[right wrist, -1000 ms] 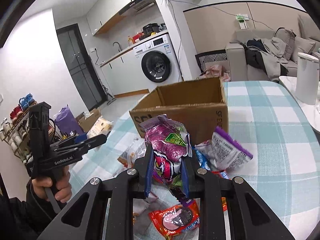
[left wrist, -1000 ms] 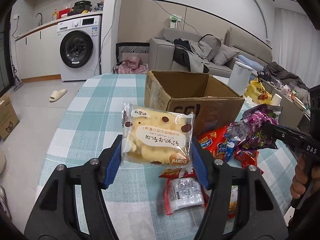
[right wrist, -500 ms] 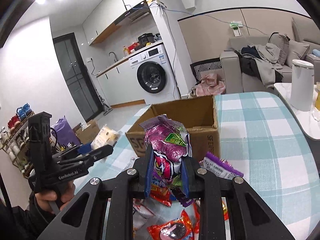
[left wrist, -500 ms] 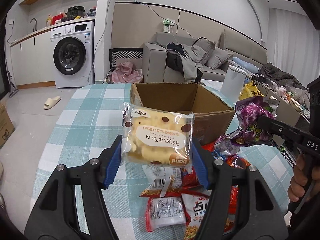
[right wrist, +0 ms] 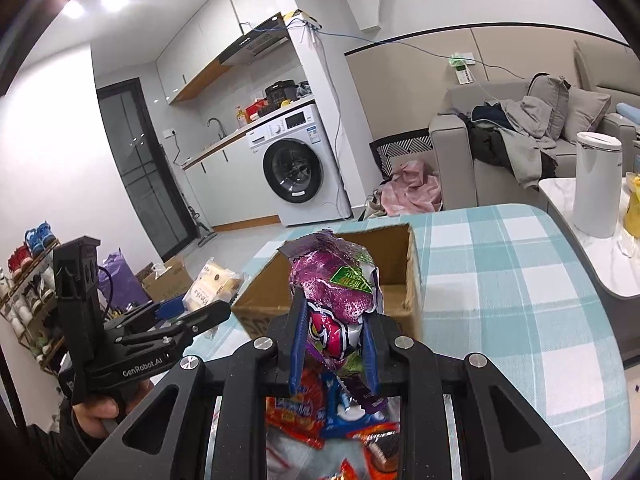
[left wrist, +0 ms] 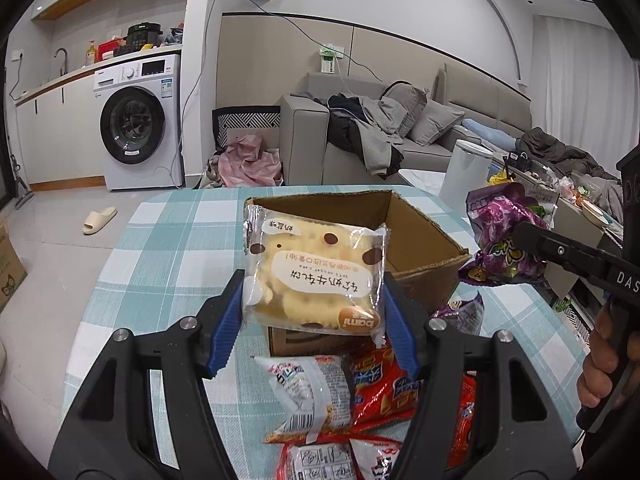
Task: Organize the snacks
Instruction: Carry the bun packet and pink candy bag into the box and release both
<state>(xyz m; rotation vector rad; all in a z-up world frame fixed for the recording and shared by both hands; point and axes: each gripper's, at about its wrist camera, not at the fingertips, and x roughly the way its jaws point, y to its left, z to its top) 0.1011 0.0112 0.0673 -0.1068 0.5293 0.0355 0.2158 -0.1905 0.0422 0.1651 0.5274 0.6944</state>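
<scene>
- Left wrist view: the left hand-held gripper (left wrist: 314,316) clamps a yellow cake packet (left wrist: 316,274) just before the open cardboard box (left wrist: 420,240).
- Right hand-held gripper (right wrist: 334,344) pinches a purple snack bag (right wrist: 336,284), short of the box.
- Box looks empty; several packets (left wrist: 344,392) remain on the bench (left wrist: 160,248) beside it, so most sorting is left.

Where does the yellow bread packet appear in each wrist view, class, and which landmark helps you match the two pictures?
Left wrist view: the bread packet fills the centre, clamped in the left gripper.
Right wrist view: it sits small at the left, beside the cardboard box.
Shared landmark: the washing machine.
</scene>
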